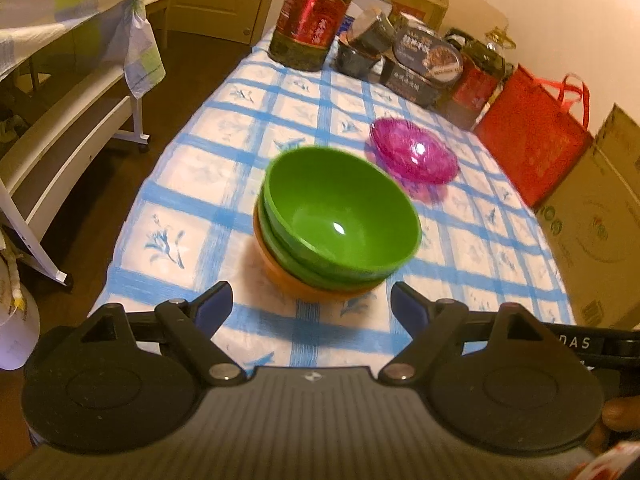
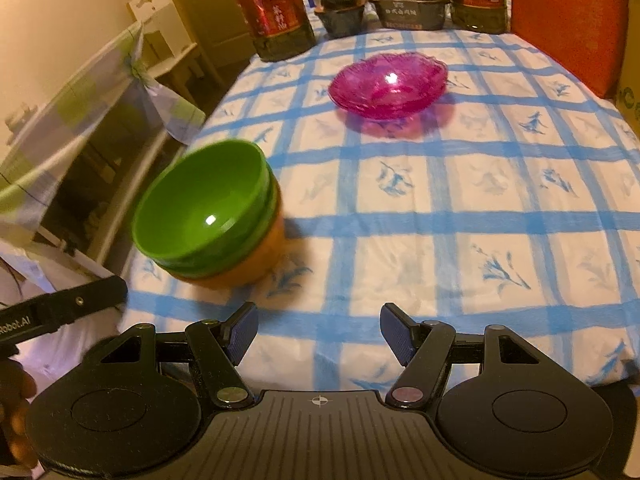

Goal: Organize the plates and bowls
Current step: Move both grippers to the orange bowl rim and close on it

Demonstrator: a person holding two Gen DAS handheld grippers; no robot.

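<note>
A stack of bowls, green bowls nested in an orange bowl, stands on the blue-checked tablecloth. It also shows at the left in the right wrist view. Pink glass plates are stacked further back. My left gripper is open and empty, just in front of the bowl stack. My right gripper is open and empty, to the right of the bowl stack and above the cloth.
A large dark bottle with a red label, food tubs and jars stand at the table's far end. A red bag and cardboard boxes line the right side. A white shelf unit stands to the left.
</note>
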